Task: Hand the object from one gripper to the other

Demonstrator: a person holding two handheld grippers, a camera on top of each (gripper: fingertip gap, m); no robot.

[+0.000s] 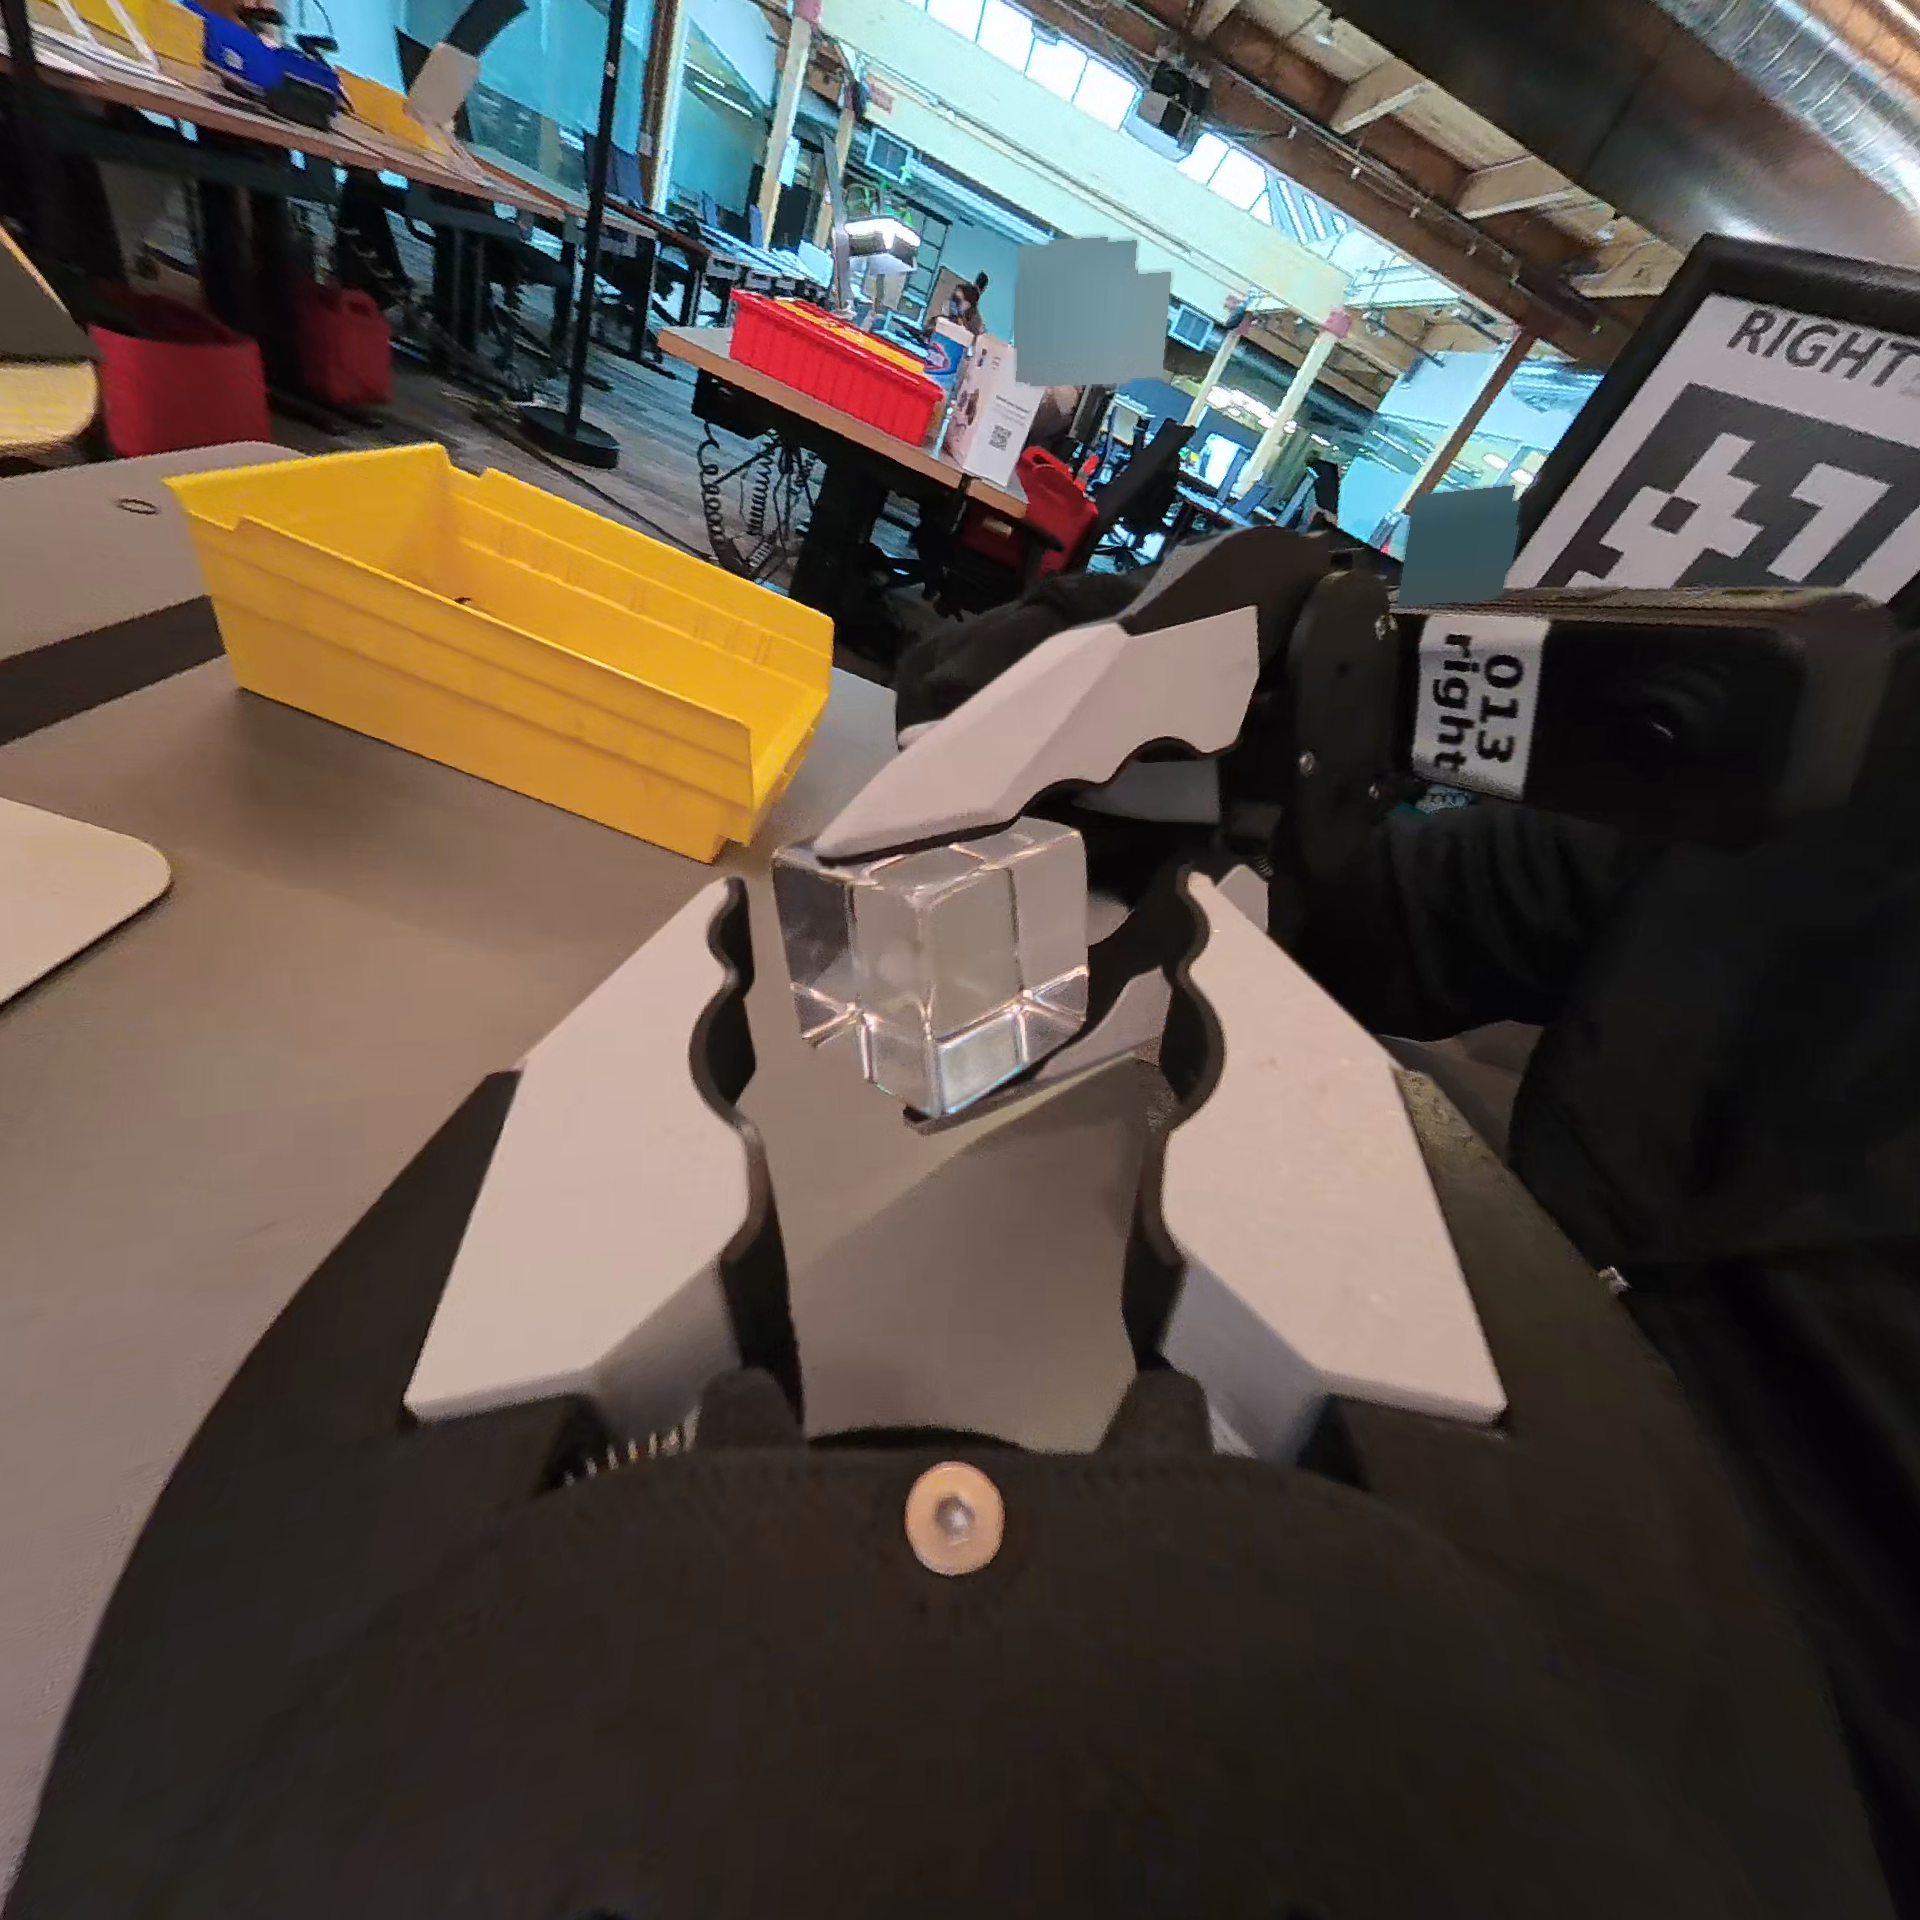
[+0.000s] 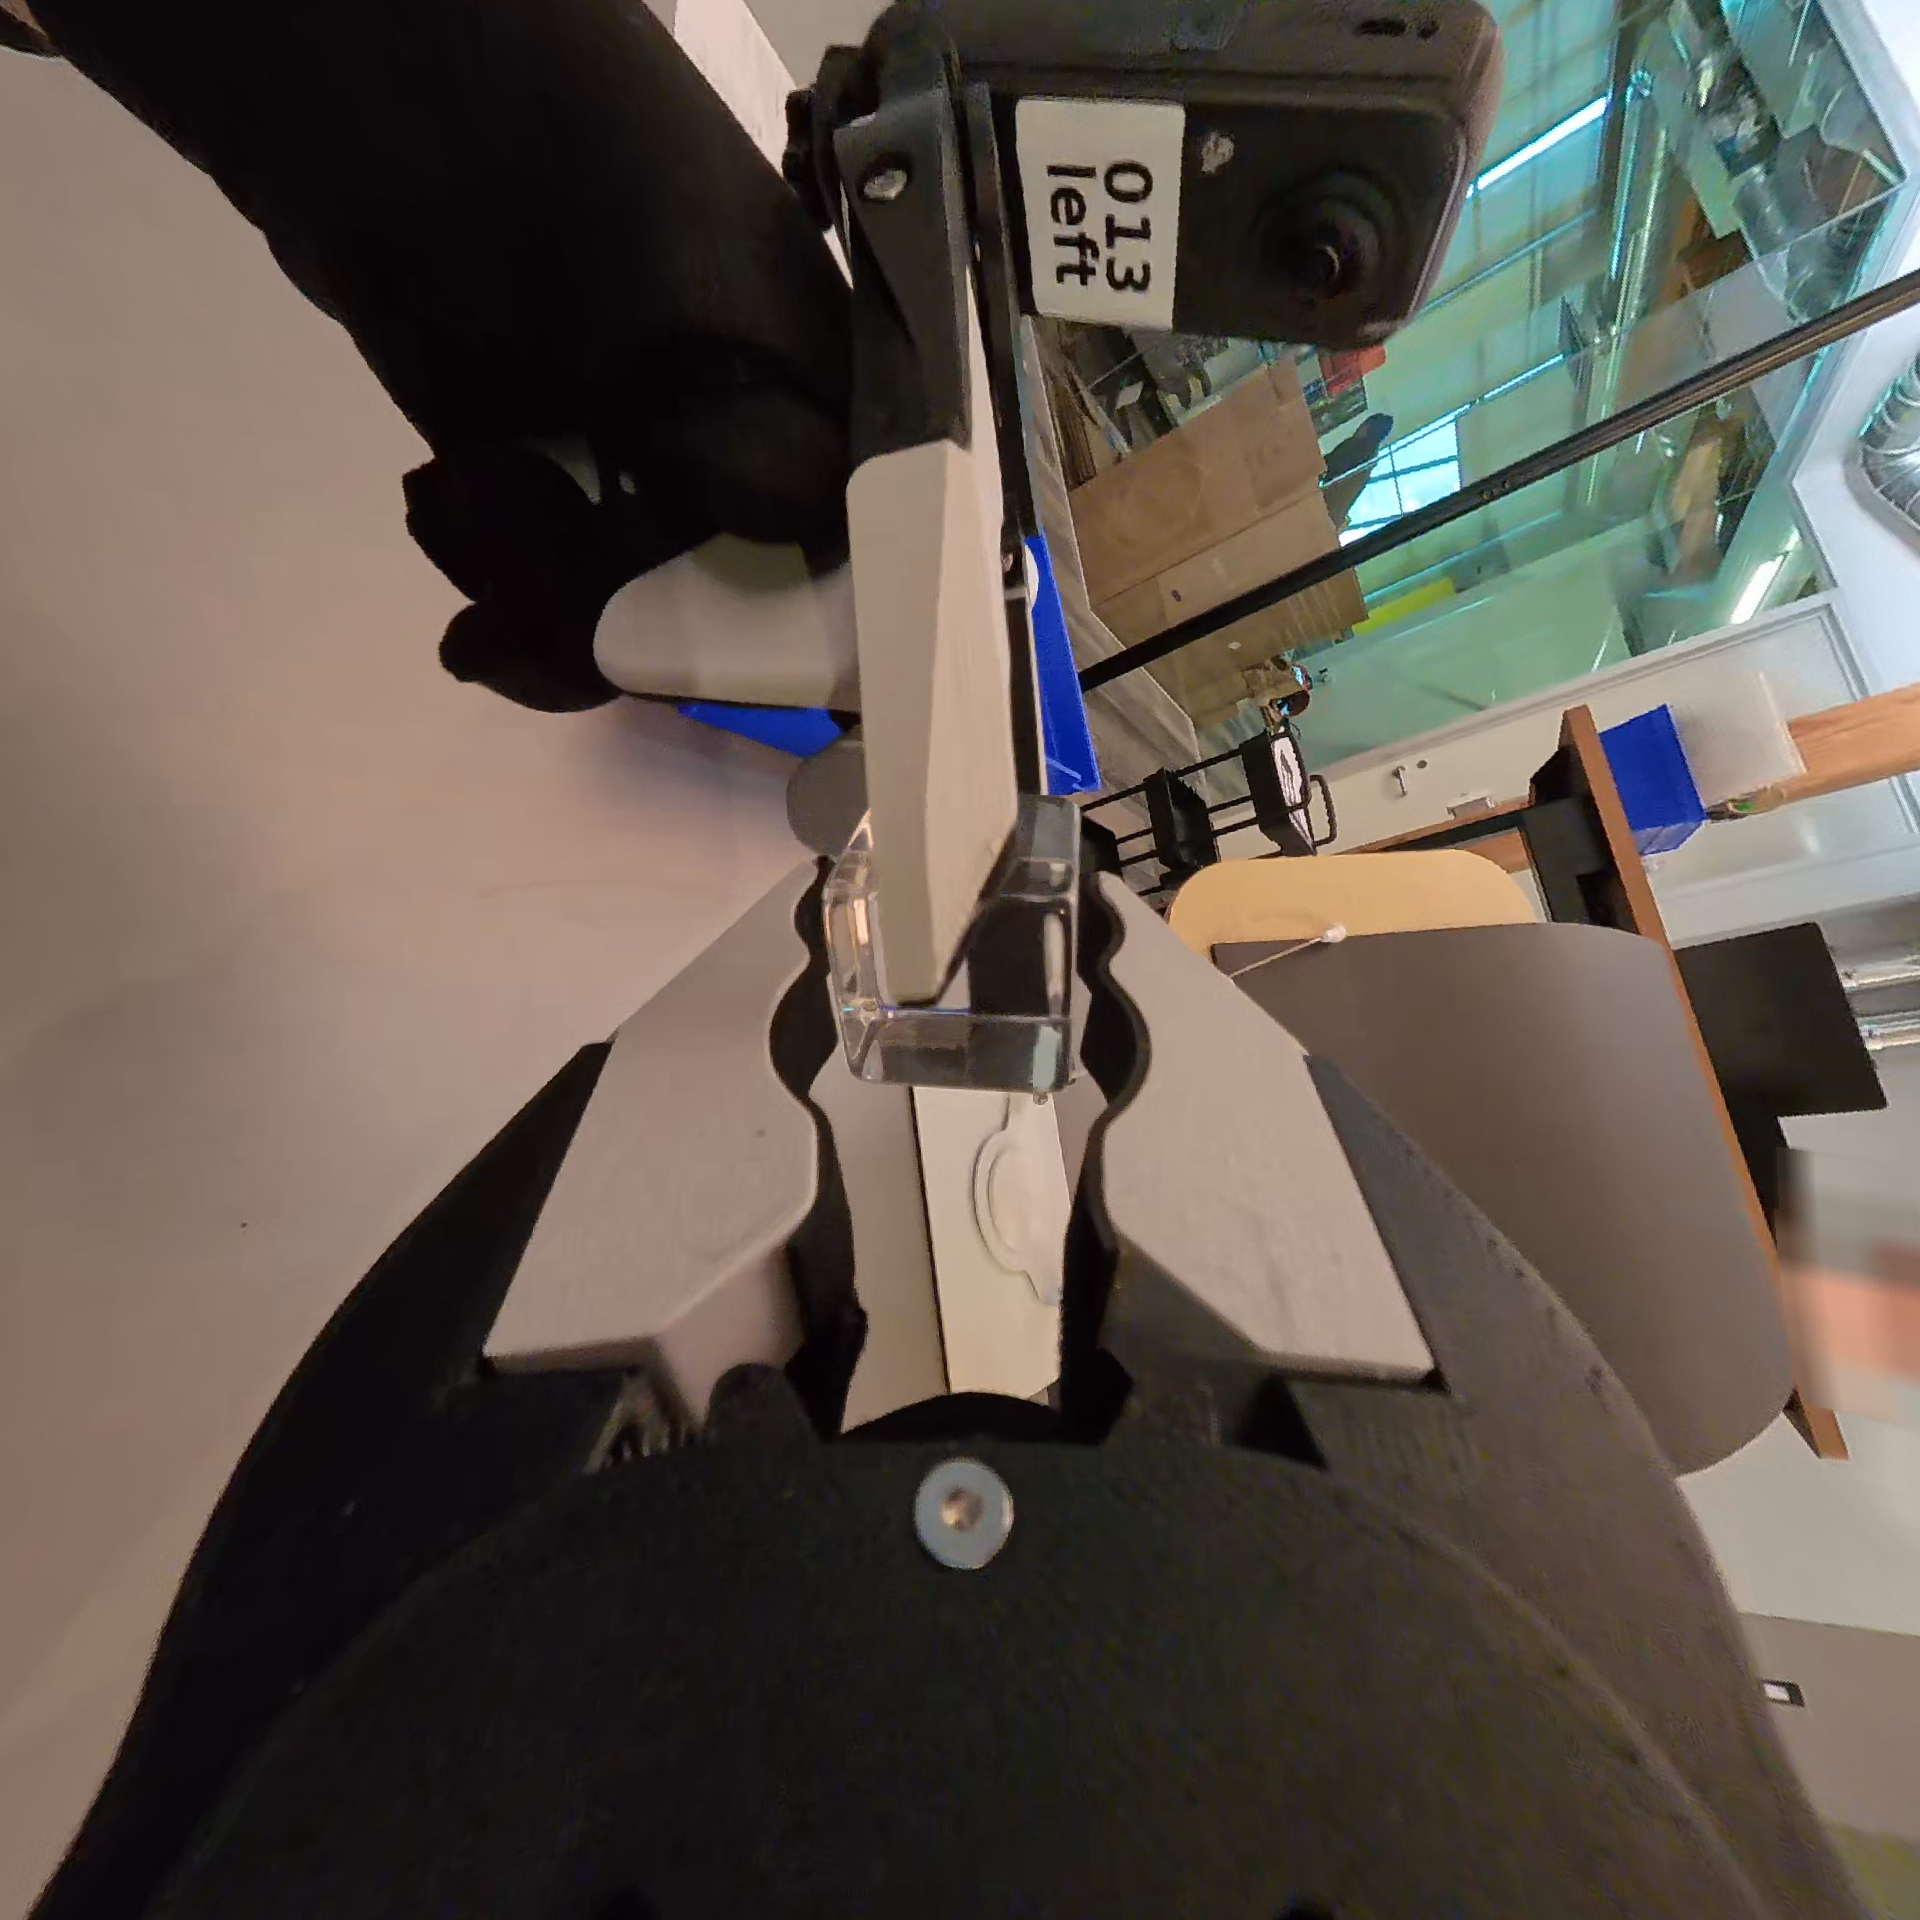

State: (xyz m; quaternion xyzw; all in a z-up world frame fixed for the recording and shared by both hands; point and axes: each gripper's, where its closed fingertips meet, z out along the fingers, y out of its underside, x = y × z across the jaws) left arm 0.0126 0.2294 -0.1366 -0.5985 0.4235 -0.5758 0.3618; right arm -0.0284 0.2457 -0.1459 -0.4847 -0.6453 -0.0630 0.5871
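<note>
A clear plastic cube (image 1: 935,977) hangs in the air above the grey table (image 1: 312,1039). My right gripper (image 1: 883,977) comes in from the right and is shut on it, one finger on top and one underneath. My left gripper (image 1: 956,904) is open, with a finger on each side of the cube and a small gap at both. In the right wrist view the cube (image 2: 956,1049) sits clamped between my right gripper's (image 2: 945,935) tips. One grey finger (image 2: 935,727) of the left gripper crosses its near face; the other finger is hidden behind.
A yellow bin (image 1: 499,644) stands on the table beyond the cube on the left. A white rounded slab (image 1: 62,894) lies at the table's left edge. A blue bin (image 2: 1060,665) shows behind the left gripper. Black gloved hands (image 2: 582,416) hold both grippers. Both grippers' tips are close together, under 4 cm apart.
</note>
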